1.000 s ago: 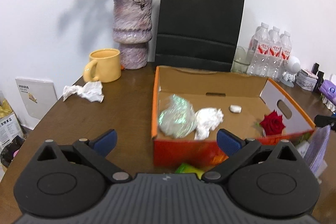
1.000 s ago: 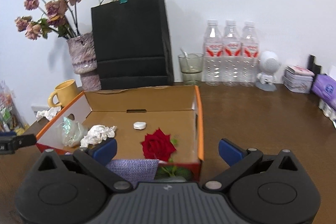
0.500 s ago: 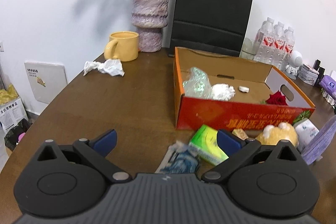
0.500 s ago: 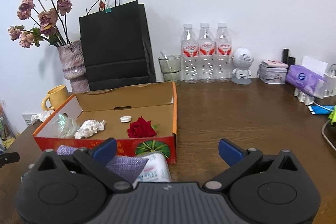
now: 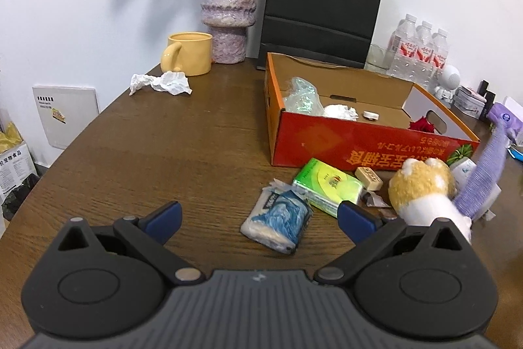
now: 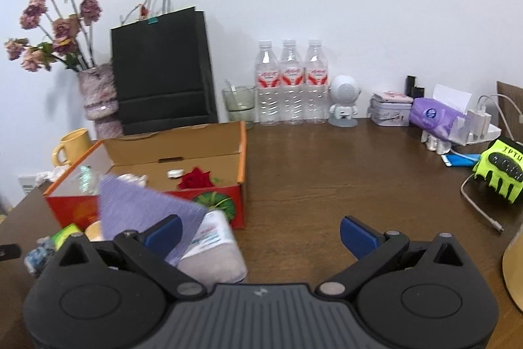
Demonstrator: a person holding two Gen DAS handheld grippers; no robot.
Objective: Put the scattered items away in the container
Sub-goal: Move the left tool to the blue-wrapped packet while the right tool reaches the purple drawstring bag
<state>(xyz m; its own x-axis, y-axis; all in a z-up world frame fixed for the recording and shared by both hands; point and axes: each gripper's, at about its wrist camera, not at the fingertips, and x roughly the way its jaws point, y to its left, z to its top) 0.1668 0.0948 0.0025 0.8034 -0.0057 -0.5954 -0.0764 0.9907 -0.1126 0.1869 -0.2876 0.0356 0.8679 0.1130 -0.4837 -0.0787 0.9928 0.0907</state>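
The orange-red cardboard box (image 5: 359, 146) holds a plastic wrap (image 5: 300, 97), a crumpled tissue (image 5: 340, 112), a small white piece (image 5: 371, 115) and a red rose (image 5: 423, 125). In front of it lie a blue tissue pack (image 5: 278, 224), a green pack (image 5: 327, 185), a small beige block (image 5: 368, 177) and a plush toy (image 5: 421, 188). My left gripper (image 5: 260, 218) is open just short of the blue pack. My right gripper (image 6: 260, 233) is open over bare table. A purple cloth (image 6: 140, 208) stands up against its left finger, above a white pack (image 6: 212, 244); what holds the cloth is unclear.
Crumpled paper (image 5: 161, 82) lies near a yellow mug (image 5: 188, 53) and vase (image 5: 228, 12). A black bag (image 5: 320, 5), water bottles (image 6: 291, 84), a glass (image 6: 240, 102) and a robot figure (image 6: 343, 103) line the back. A green glove (image 6: 500, 172), cable (image 6: 480, 205) and tissue box (image 6: 438, 120) sit right.
Both grippers have drawn back from the box, so the scattered items in front of it now show. The purple cloth has risen and tilted up beside the right gripper's left finger.
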